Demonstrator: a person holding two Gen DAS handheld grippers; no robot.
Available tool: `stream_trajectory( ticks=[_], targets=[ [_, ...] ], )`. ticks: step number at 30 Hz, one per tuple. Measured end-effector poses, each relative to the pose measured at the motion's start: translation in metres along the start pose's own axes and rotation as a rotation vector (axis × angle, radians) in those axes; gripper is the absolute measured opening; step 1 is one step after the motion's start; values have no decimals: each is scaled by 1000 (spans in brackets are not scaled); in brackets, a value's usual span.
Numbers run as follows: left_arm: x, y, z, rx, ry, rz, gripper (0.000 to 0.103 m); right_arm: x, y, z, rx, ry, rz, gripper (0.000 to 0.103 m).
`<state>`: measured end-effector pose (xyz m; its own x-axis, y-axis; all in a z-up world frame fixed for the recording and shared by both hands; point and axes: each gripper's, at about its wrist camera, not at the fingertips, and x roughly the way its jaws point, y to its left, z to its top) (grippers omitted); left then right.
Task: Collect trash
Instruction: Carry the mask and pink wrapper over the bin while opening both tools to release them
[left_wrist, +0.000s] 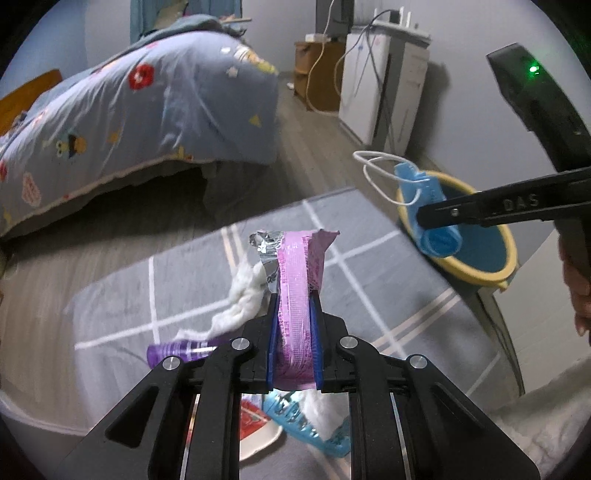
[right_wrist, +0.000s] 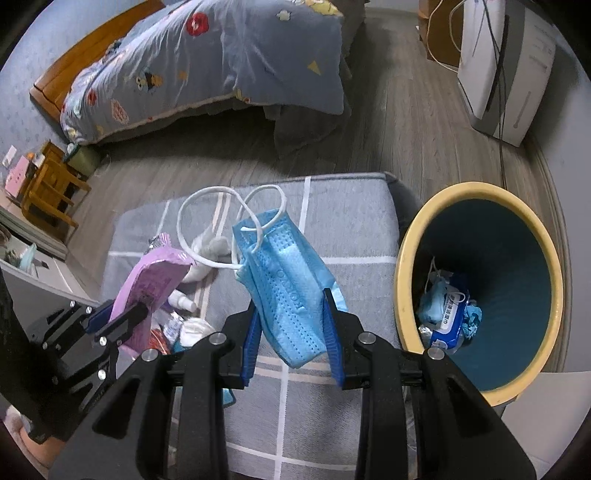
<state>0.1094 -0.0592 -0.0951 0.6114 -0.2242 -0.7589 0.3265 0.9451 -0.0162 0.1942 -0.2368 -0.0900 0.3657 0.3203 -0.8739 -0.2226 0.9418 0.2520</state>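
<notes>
My left gripper (left_wrist: 294, 306) is shut on a pink snack wrapper (left_wrist: 295, 266) with a silver torn top, held above the grey rug; it also shows in the right wrist view (right_wrist: 151, 280). My right gripper (right_wrist: 291, 321) is shut on a blue face mask (right_wrist: 288, 280) with white ear loops, held above the rug just left of the bin. In the left wrist view the mask (left_wrist: 424, 192) hangs over the bin's near rim. The yellow-rimmed blue bin (right_wrist: 406, 266) holds a wet-wipes pack (right_wrist: 448, 321) and crumpled trash.
On the rug (right_wrist: 351, 229) lie white cotton (left_wrist: 243, 295), a purple tube (left_wrist: 177, 352), a small white bottle (right_wrist: 183, 301) and more wrappers (left_wrist: 306, 424). A bed (right_wrist: 221, 55) stands behind, a white appliance with cords (right_wrist: 506, 66) at right, wooden furniture (right_wrist: 48, 184) at left.
</notes>
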Motion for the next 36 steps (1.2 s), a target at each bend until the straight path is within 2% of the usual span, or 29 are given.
stream_trajectory(
  ticks=[7, 10, 19, 28, 36],
  targets=[
    [-20, 1, 24, -10, -84, 0, 16, -25, -8, 9, 16, -62, 41, 30],
    [-17, 0, 27, -21, -84, -1, 16, -27, -15, 10, 25, -65, 38, 30],
    [6, -27, 33, 30, -47, -12, 16, -26, -40, 10, 40, -58, 20, 30],
    [24, -74, 36, 115, -29, -46, 16, -36, -95, 4, 105, -75, -30, 30],
    [38, -113, 29, 196, -10, -92, 16, -48, -153, 2, 173, -90, -142, 30]
  ],
)
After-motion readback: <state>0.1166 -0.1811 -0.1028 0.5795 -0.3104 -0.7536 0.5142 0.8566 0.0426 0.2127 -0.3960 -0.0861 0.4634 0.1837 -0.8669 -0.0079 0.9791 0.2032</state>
